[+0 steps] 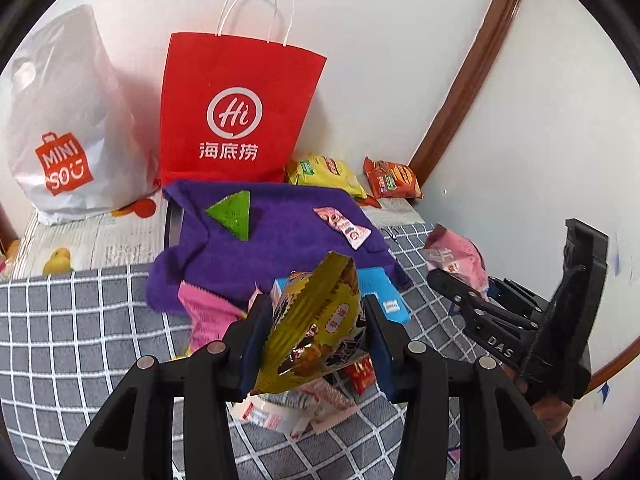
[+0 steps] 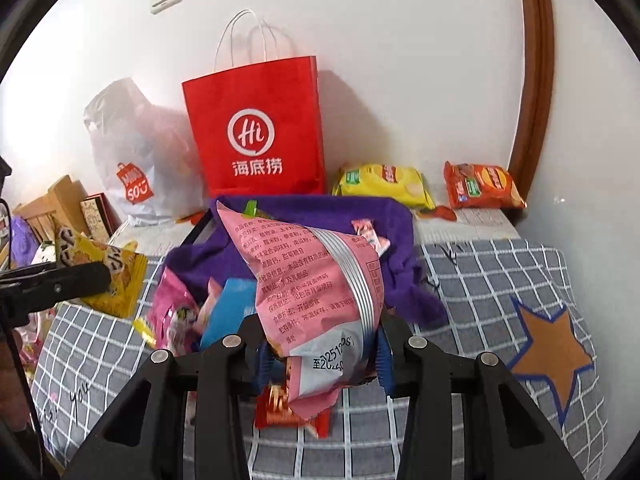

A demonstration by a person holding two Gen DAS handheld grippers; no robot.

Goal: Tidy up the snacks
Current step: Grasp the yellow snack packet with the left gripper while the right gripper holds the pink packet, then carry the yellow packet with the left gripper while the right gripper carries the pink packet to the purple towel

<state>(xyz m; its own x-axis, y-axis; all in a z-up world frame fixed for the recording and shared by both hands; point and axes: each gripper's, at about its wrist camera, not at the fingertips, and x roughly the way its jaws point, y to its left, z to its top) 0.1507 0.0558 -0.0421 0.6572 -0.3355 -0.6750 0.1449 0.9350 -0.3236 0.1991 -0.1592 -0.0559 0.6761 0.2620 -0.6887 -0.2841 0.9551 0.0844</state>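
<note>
My left gripper [image 1: 316, 332] is shut on a gold snack packet [image 1: 316, 320], lifted above a pile of packets on the checked bedspread. The same gold packet [image 2: 108, 276] shows at the left of the right wrist view, held by the left gripper [image 2: 108, 276]. My right gripper [image 2: 320, 344] is shut on a pink snack bag [image 2: 316, 280] with printed text on its back. In the left wrist view that pink bag [image 1: 456, 256] hangs at the right in the right gripper [image 1: 460, 280]. Beyond lies a purple cloth [image 1: 272, 236] with a green triangular packet [image 1: 234, 216] and a small pink packet [image 1: 346, 226] on it.
A red paper bag [image 1: 236, 112] and a white plastic shopping bag [image 1: 64, 128] stand against the wall. Yellow [image 2: 384, 182] and orange [image 2: 482, 186] chip bags lie at the back right. More packets lie under both grippers. A brown door frame [image 2: 532, 80] rises on the right.
</note>
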